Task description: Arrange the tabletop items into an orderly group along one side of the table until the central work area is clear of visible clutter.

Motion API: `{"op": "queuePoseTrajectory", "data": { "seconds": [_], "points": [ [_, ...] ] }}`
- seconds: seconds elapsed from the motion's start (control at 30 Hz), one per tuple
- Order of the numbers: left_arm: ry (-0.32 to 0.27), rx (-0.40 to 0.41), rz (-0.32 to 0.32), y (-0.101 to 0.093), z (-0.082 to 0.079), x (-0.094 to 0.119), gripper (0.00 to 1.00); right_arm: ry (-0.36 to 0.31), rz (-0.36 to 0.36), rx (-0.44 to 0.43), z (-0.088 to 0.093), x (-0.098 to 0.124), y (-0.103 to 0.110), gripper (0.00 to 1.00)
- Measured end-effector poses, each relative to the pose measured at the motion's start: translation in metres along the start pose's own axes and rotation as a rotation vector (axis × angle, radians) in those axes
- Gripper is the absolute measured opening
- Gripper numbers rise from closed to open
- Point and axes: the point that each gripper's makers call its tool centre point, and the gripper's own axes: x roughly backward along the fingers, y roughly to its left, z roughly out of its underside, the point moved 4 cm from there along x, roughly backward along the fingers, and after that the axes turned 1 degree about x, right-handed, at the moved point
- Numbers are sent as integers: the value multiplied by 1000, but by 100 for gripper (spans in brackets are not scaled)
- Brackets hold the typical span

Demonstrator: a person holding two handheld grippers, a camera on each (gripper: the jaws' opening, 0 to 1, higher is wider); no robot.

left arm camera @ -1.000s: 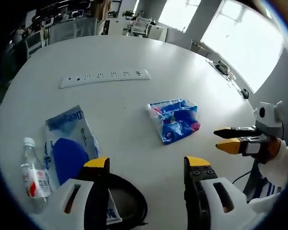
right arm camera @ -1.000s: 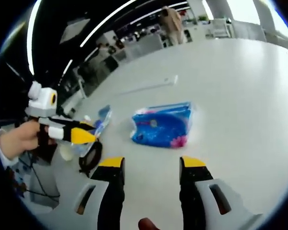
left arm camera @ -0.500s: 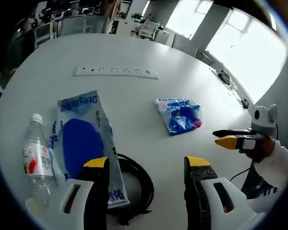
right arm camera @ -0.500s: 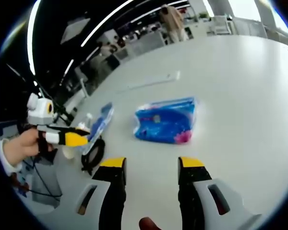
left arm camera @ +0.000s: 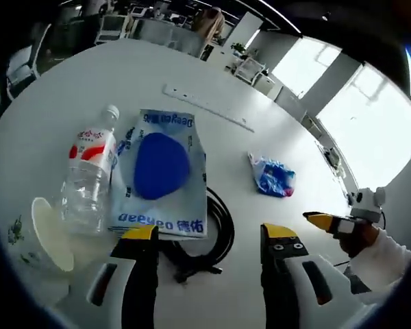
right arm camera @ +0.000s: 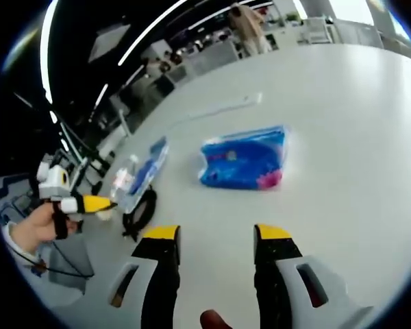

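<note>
In the left gripper view, going left to right on the white table [left arm camera: 68, 103]: a paper cup [left arm camera: 49, 234] lies at the near edge, w/ a clear water bottle [left arm camera: 89, 179] on its side next to it, cap pointing away. Just beside the bottle, touching it, is a flat wipes pack [left arm camera: 161, 175] w/ a blue oval on top. A coiled black cable [left arm camera: 209, 236] lies partly under the pack's near corner. Further back, a white power strip [left arm camera: 205, 108] lies well apart from the rest. Right of the cable, by itself, sits a blue bag [left arm camera: 274, 177]. The left gripper [left arm camera: 209, 236] hangs over the cable w/ its jaws spread wide, nothing between them. At far right the right gripper [left arm camera: 329, 223] pokes in, held by a hand [left arm camera: 359, 236] (jaws look nearly together there).

In the right gripper view the right gripper [right arm camera: 212, 236] is released, jaws parted and empty above bare table, w/ the bag beyond them. At far left the left gripper is off by the table edge, near the bottle, pack and cable.
</note>
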Motion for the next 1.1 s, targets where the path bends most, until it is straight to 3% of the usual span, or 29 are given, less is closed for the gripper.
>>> {"op": "queuePoseTrajectory", "data": {
  "seconds": [0.27, 0.67, 0.77, 0.83, 1.1],
  "points": [
    [-34, 30, -14, 2, 7, 14, 63, 0, -12, -7, 3, 1, 5, 41],
    [-44, 79, -12, 7, 8, 13, 62, 7, -12, -5, 3, 0, 7, 41],
    [-59, 152, 11, 5, 6, 11, 62, 7, -15, -2, 2, 0, 8, 41],
    [-59, 159, 4, 6, 8, 10, 62, 10, -16, 3, 1, -1, 9, 41],
    [-62, 205, 6, 8, 10, 8, 61, 11, -34, 54, -18, -4, 11, 39]
  ]
}}
